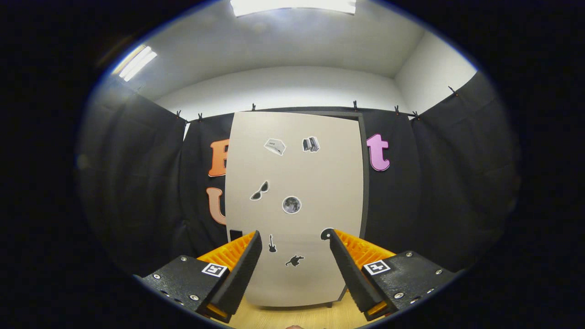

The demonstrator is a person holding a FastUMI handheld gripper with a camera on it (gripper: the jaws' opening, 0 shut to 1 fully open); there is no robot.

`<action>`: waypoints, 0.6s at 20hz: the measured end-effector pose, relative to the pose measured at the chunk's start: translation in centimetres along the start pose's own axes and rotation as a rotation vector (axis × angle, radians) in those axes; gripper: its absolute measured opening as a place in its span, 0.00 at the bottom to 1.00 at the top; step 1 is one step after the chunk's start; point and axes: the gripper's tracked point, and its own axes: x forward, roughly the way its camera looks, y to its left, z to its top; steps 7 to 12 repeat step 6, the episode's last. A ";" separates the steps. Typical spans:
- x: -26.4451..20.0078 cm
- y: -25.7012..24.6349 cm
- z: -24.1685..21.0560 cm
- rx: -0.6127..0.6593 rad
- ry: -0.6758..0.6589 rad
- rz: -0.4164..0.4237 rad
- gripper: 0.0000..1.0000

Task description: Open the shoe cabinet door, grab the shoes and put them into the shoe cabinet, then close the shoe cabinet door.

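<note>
Cabinet door (295, 205) foot partly hidden behind claw (295, 242) fingers.

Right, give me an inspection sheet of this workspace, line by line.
Surface: light wooden floor under the cabinet.
Job's things: shoe cabinet upright beyond the fingers, beige door shut, small stickers on it; no shoes seen.
Clutter: nothing seen.
Grippers: gripper open, fingers spread apart, holding nothing, aimed at the lower door.
Cables: nothing seen.
Surroundings: black cloth wall clipped up behind and to both sides, white wall and ceiling lights above.
</note>
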 end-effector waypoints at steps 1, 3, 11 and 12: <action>-0.4 -0.1 0.5 0.005 -0.006 0.003 0.93; -1.1 -0.5 1.4 0.010 -0.021 -0.006 0.93; -2.1 -1.8 2.7 0.012 -0.044 -0.042 0.93; -2.1 -1.8 2.7 0.012 -0.044 -0.042 0.93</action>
